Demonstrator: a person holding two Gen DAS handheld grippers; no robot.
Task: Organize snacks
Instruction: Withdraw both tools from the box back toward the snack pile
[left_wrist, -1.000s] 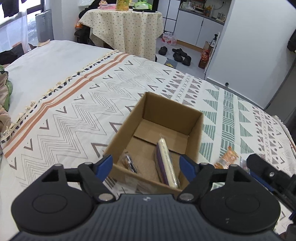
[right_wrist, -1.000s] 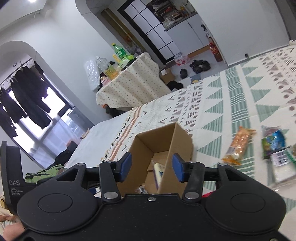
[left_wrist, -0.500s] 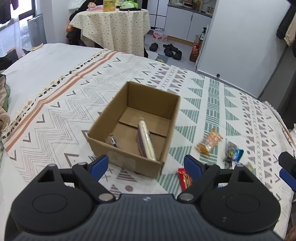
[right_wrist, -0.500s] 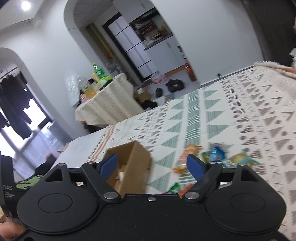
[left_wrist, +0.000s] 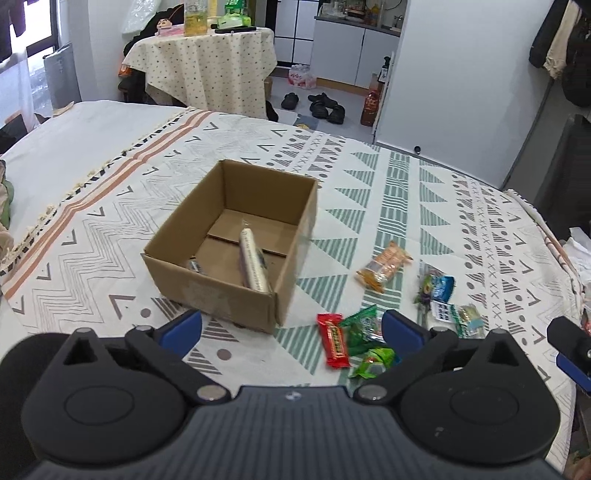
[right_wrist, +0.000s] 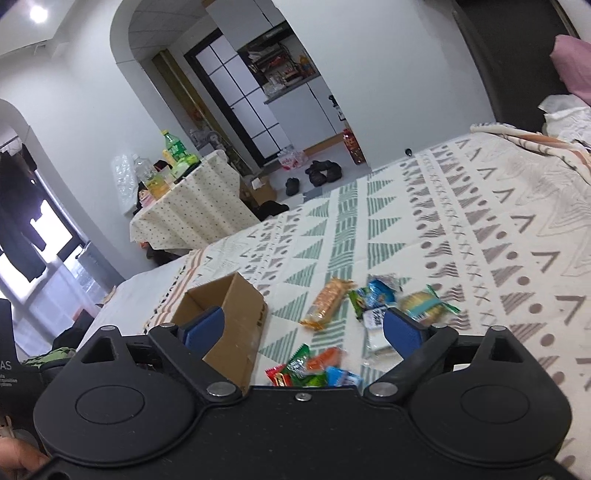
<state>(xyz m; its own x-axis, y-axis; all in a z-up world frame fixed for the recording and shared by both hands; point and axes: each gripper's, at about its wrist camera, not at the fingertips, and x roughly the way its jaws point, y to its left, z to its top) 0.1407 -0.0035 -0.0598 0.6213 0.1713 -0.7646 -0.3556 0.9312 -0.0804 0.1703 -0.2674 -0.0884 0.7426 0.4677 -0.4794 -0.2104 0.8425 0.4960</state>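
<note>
Left wrist view: left gripper (left_wrist: 291, 326) jaws wide apart, empty, cardboard box (left_wrist: 236, 240) ahead on patterned bedspread (left_wrist: 406, 192). Right gripper (right_wrist: 303, 326) jaws likewise wide, empty; draped table (right_wrist: 192, 206) beyond the bed.

Both wrist views look forward over the bed, sharing the cardboard box (left_wrist: 236, 243) (right_wrist: 225, 317).

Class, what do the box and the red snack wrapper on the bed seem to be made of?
Box: likely corrugated cardboard, matte brown with folded flaps. Red snack wrapper: probably glossy plastic film, judging by its sheen and crimped ends.
</note>
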